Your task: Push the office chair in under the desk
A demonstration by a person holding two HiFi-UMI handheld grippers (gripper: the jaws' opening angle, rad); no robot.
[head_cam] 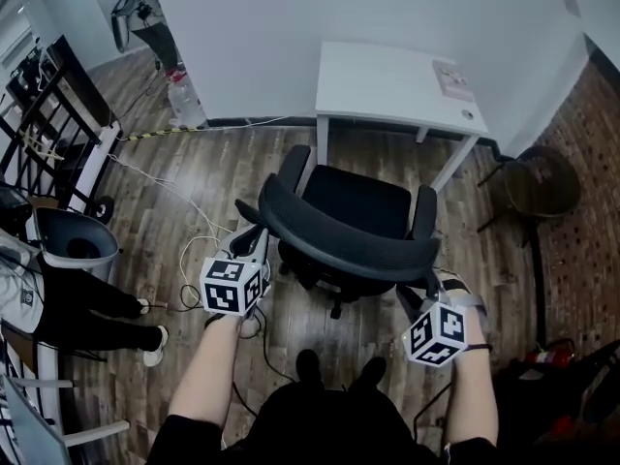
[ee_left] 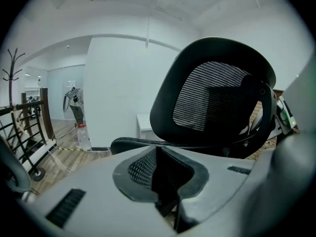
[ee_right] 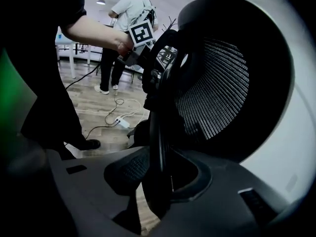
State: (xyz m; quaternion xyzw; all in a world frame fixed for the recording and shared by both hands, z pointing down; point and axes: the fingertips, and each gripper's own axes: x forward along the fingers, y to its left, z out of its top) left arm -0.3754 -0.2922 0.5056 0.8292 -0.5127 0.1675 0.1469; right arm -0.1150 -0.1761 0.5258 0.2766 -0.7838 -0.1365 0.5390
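The black office chair [head_cam: 354, 206] stands on the wood floor facing the white desk [head_cam: 387, 85], a little short of it. Its curved mesh backrest [head_cam: 339, 245] is nearest me. My left gripper [head_cam: 256, 248] sits at the backrest's left end, by the armrest. In the left gripper view the left gripper [ee_left: 163, 181] has its jaws together with nothing seen between them, and the backrest [ee_left: 217, 98] rises just ahead on the right. My right gripper [head_cam: 426, 287] is at the backrest's right end. The right gripper [ee_right: 158, 177] is shut on the backrest's black edge frame [ee_right: 157, 132].
A grey bin [head_cam: 73, 242] and a standing person's legs [head_cam: 87, 318] are at the left. Cables [head_cam: 194, 260] trail over the floor by the chair. A water bottle [head_cam: 184, 100] and a black rack [head_cam: 48, 114] stand at back left, a round brown stool [head_cam: 542, 187] at the right.
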